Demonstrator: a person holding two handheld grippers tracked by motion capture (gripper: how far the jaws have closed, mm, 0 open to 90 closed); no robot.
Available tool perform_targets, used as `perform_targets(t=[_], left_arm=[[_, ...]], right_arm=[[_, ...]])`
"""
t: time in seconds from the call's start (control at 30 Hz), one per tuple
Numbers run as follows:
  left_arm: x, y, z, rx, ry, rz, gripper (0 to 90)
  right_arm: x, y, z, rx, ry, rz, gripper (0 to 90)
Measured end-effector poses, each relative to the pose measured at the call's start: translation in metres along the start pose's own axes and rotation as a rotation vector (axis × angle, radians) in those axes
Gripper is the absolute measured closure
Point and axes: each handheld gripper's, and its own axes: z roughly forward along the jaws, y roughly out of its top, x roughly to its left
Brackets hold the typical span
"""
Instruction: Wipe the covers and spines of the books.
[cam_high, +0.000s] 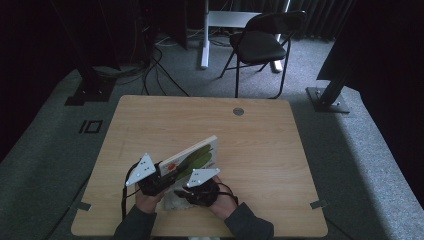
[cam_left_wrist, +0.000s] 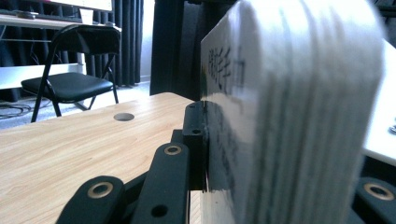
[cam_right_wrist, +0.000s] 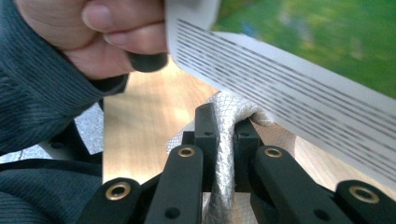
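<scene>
Book (cam_high: 192, 156) stands tilted near the counter's (cam_high: 260, 150) front edge, its near end lifted off the wood. Left of the book's near end, the left gripper (cam_left_wrist: 205, 140) is clamped on its thick page block, hand low and jaws about level. Right of that end, the right gripper (cam_right_wrist: 224, 135) pinches a white mesh cloth (cam_right_wrist: 224, 121) that lies under the raised book; the hand is low, just above the counter. Risk, as I judge it: the heavy book could slip or topple from the narrow grip, or a tug on the cloth could drag against the book and snag.
</scene>
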Motion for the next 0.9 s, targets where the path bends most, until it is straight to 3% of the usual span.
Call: perform_targets(t=[0.53,0.9], left_arm=[[0.001,0.001,-0.002,-0.004,0.005,0.004,77.9],[0.002,0.002,-0.005,-0.009,0.012,0.004,77.9]], right_arm=[[-0.031,-0.016,-0.033,0.004,-0.113,0.064,84.9],[-0.045,-0.026,-0.049,-0.002,-0.165,0.109,84.9]])
